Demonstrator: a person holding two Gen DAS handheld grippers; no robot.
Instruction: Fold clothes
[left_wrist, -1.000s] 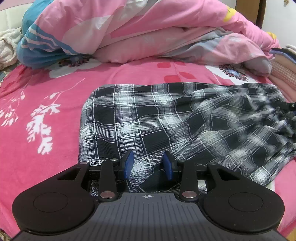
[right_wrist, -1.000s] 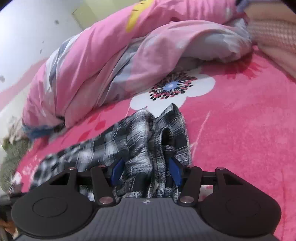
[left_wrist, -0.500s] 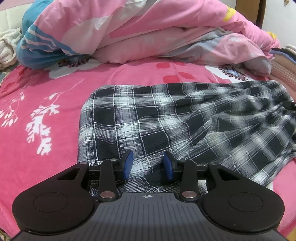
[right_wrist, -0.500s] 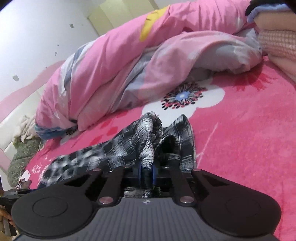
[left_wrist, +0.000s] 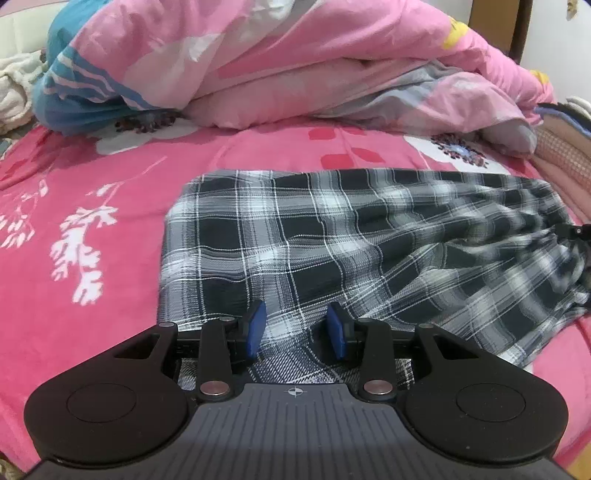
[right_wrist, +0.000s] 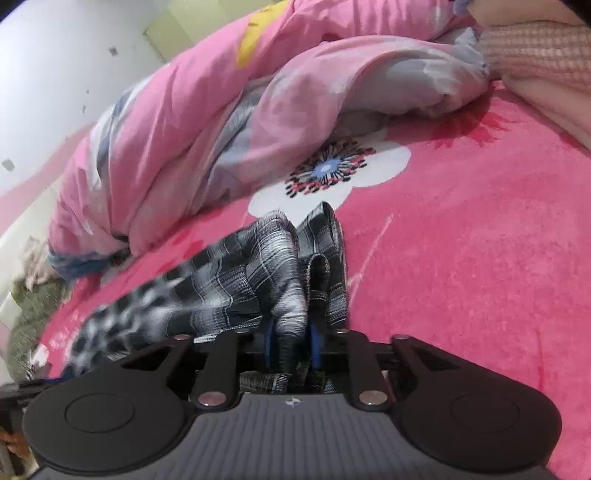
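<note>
A black-and-white plaid garment (left_wrist: 314, 251) lies spread on the pink bed, smooth at its left and blurred and rippled toward its right. My left gripper (left_wrist: 295, 325) hovers over the garment's near edge, open, with the cloth lying flat under and between its blue pads (left_wrist: 255, 328). In the right wrist view, a bunched fold of the same plaid garment (right_wrist: 258, 273) rises between the right gripper's (right_wrist: 291, 341) blue pads. Those jaws are opening, but the fold still fills the gap and touches both pads. A black part of the right gripper (left_wrist: 576, 230) shows at the garment's right end.
A heaped pink quilt (left_wrist: 295, 66) runs along the far side of the bed. Folded pink and beige textiles (right_wrist: 535, 62) sit at the far right. A cream and grey-green fabric pile (right_wrist: 29, 306) lies at the left. The pink floral bedsheet (left_wrist: 92, 221) surrounds the garment.
The right jaws closed tight on a bunch of plaid cloth, then widened a little. The garment's right half was drawn out flatter. The left gripper stayed put.
</note>
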